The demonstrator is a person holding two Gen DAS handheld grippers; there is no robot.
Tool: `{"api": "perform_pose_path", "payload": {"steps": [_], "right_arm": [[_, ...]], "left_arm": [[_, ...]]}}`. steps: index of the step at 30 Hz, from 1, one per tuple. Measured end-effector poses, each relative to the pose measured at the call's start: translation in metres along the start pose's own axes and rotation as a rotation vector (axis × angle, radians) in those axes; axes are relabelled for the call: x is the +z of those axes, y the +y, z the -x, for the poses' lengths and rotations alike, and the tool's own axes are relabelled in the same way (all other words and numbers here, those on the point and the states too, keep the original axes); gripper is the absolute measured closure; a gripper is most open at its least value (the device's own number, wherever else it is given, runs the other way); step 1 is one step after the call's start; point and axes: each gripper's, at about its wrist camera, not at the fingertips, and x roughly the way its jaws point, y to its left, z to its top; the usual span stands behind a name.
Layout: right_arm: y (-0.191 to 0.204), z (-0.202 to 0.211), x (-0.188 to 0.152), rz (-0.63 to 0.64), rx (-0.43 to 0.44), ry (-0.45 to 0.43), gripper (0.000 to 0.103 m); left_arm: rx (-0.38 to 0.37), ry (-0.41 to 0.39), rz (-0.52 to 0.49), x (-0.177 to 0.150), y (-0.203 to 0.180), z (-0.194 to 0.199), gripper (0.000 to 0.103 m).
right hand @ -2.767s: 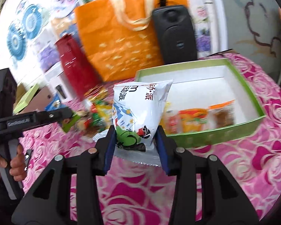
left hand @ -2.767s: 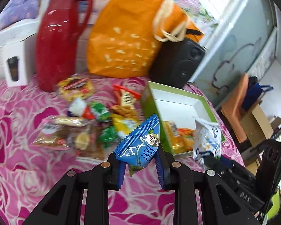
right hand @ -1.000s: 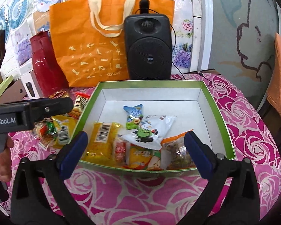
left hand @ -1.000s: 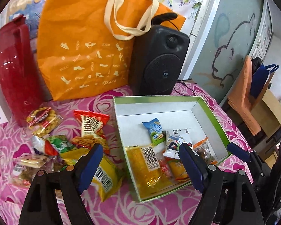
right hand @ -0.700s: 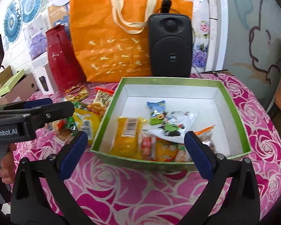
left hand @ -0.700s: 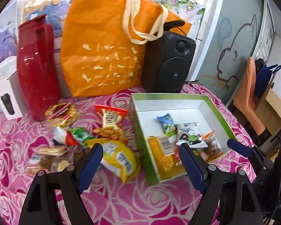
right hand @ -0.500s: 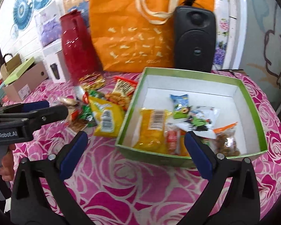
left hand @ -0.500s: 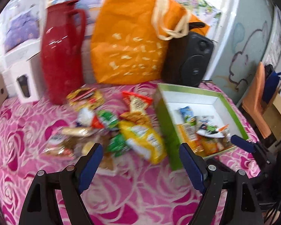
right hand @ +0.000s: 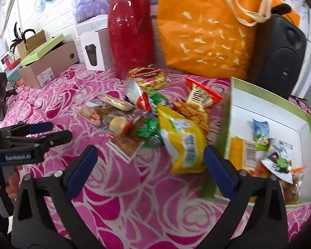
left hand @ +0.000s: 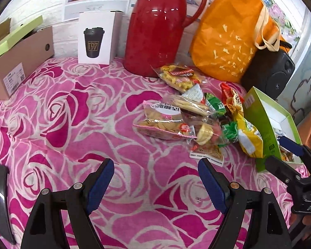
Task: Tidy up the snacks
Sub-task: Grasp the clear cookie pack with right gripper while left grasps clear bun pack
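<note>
From my left claw (left hand: 156,175), the fingers stand wide apart with nothing between them, over the bare pink rose-patterned cloth (left hand: 76,124). The snack pile (left hand: 188,116) lies ahead and to the right: a pink-edged biscuit pack (left hand: 161,122) nearest, a yellow packet (left hand: 248,137) leaning against the green box (left hand: 259,116). Behind the pile stand a red thermos jug (left hand: 157,25), an orange tote bag (left hand: 230,39) and a black speaker (left hand: 269,72). A white carton printed with a cup (left hand: 96,39) and a cardboard box (left hand: 20,60) sit at the far left.

From my right claw (right hand: 149,170), the fingers are likewise spread wide and empty. The yellow packet (right hand: 181,143) lies just ahead between them, touching the green box (right hand: 230,112) wall. Inside the box lie a blue packet (right hand: 260,130), a yellow barcoded pack (right hand: 241,151) and a white packet (right hand: 278,164), crowded toward the near side. The loose pile (right hand: 139,112) spreads left of the box. My left claw (right hand: 49,132) reaches in from the left edge, held by a hand (right hand: 12,183).
</note>
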Motion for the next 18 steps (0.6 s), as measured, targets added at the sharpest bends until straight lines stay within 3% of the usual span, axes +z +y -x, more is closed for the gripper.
{"api": "perform_pose_path", "payload": {"steps": [4,7,13,15,16,18], "right_arm": [[0.016,-0.023,0.015,0.039,0.031,0.020,0.013],[0.028,-0.044,0.030,0.088,0.059,0.035,0.028],[0.049,-0.095,0.051,0.243,0.059,0.099,0.032],[0.051,-0.106,0.050,0.268,0.054,0.134,0.064],[0.047,-0.104,0.049,0.236,0.097,0.139,0.078],[0.040,-0.096,0.046,0.175,0.134,0.135,0.081]], "left_arm": [[-0.007,-0.002,0.012,0.003,0.014,0.000,0.018],[-0.019,-0.001,0.025,0.006,0.024,0.000,0.018],[-0.005,-0.006,0.055,0.007,0.044,0.006,0.018],[-0.018,-0.002,0.062,0.008,0.048,0.006,0.018],[-0.028,0.003,0.061,0.008,0.048,0.005,0.019],[-0.049,0.010,0.051,0.007,0.044,0.004,0.019]]}}
